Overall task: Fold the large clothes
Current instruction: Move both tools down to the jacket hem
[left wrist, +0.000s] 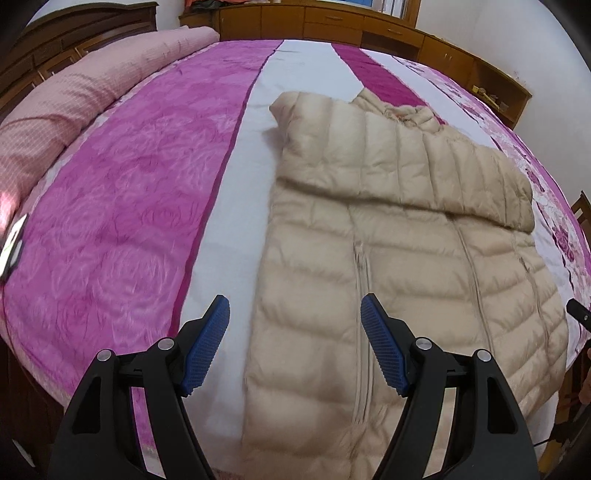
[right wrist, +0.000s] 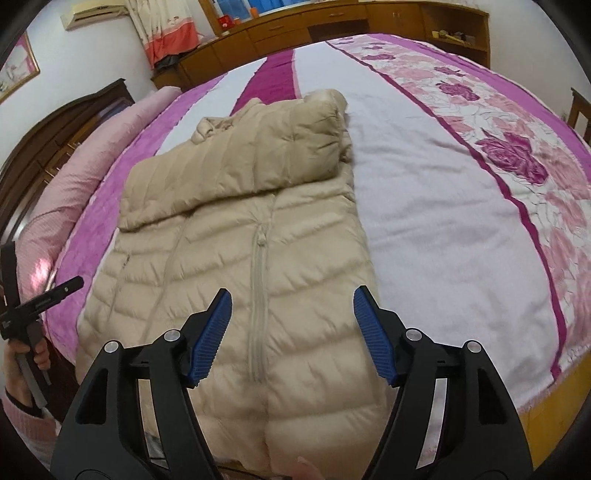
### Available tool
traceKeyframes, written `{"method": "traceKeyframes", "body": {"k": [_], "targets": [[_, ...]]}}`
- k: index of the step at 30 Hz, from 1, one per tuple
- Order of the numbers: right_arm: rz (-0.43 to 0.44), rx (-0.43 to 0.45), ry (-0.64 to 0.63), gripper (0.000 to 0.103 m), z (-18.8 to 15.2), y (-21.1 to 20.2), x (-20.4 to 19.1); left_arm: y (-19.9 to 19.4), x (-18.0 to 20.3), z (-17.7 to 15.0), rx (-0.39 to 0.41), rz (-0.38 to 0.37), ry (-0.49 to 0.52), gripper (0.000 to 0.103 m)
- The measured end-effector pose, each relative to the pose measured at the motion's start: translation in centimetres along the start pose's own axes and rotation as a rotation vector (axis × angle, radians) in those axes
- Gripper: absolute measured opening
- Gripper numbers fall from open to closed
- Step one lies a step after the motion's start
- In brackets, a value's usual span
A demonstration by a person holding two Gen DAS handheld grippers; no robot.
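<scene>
A beige quilted puffer jacket (left wrist: pixel 402 258) lies flat on the bed, zipper up, with both sleeves folded across its chest. It also shows in the right wrist view (right wrist: pixel 236 236). My left gripper (left wrist: pixel 295 314) is open and empty, hovering above the jacket's lower left edge. My right gripper (right wrist: pixel 291 306) is open and empty above the jacket's lower right part, next to the zipper (right wrist: pixel 256 295). The left gripper's tool shows at the left edge of the right wrist view (right wrist: pixel 40 306).
The bed has a pink, white and floral cover (left wrist: pixel 129 192), also seen in the right wrist view (right wrist: pixel 461 221). A rolled pink quilt (left wrist: pixel 74 103) lies along the headboard side. A phone (left wrist: pixel 13 243) lies at the left edge. Wooden cabinets (left wrist: pixel 369 29) line the far wall.
</scene>
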State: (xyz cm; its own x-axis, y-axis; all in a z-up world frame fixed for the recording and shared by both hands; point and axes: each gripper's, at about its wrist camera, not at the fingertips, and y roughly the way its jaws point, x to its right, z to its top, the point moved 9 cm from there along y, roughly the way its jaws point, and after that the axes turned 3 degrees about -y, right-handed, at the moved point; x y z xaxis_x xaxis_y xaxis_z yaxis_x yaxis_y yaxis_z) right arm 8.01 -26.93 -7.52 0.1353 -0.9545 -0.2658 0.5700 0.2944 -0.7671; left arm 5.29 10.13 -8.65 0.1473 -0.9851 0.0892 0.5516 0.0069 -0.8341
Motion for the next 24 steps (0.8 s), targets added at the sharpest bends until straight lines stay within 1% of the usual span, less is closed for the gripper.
{"method": "traceKeyframes", "body": {"k": [3, 5, 8, 15, 18, 19, 20, 24], "targets": [[-0.030, -0.012, -0.001, 0.069, -0.8, -0.1, 0.7, -0.2, -0.5, -1.5, -0.001, 0.003, -0.002, 0.072], [-0.048, -0.016, -0.003, 0.072, -1.3, -0.3, 1.1, -0.3, -1.0, -2.2, -0.007, 0.008, -0.001, 0.072], [-0.075, -0.027, -0.010, 0.072, -2.0, -0.3, 1.6, -0.2, -2.0, -3.2, -0.019, 0.025, -0.012, 0.072], [-0.102, -0.071, -0.017, 0.072, -3.7, 0.7, 2.4, 0.6, -3.7, -4.7, -0.061, 0.035, -0.043, 0.072], [-0.089, -0.095, -0.003, 0.073, -4.3, 1.6, 2.7, 1.3, -3.4, -5.4, -0.093, -0.007, -0.072, 0.072], [-0.085, -0.101, 0.001, 0.075, -4.4, 1.8, 2.7, 1.4, -3.2, -5.6, -0.102, -0.022, -0.085, 0.072], [-0.079, -0.105, 0.003, 0.076, -4.4, 2.0, 2.7, 1.7, -2.9, -5.8, -0.117, -0.057, -0.100, 0.072], [-0.059, -0.111, 0.000, 0.077, -4.3, 2.4, 2.5, 2.2, -1.4, -6.7, -0.151, -0.123, -0.100, 0.072]]}}
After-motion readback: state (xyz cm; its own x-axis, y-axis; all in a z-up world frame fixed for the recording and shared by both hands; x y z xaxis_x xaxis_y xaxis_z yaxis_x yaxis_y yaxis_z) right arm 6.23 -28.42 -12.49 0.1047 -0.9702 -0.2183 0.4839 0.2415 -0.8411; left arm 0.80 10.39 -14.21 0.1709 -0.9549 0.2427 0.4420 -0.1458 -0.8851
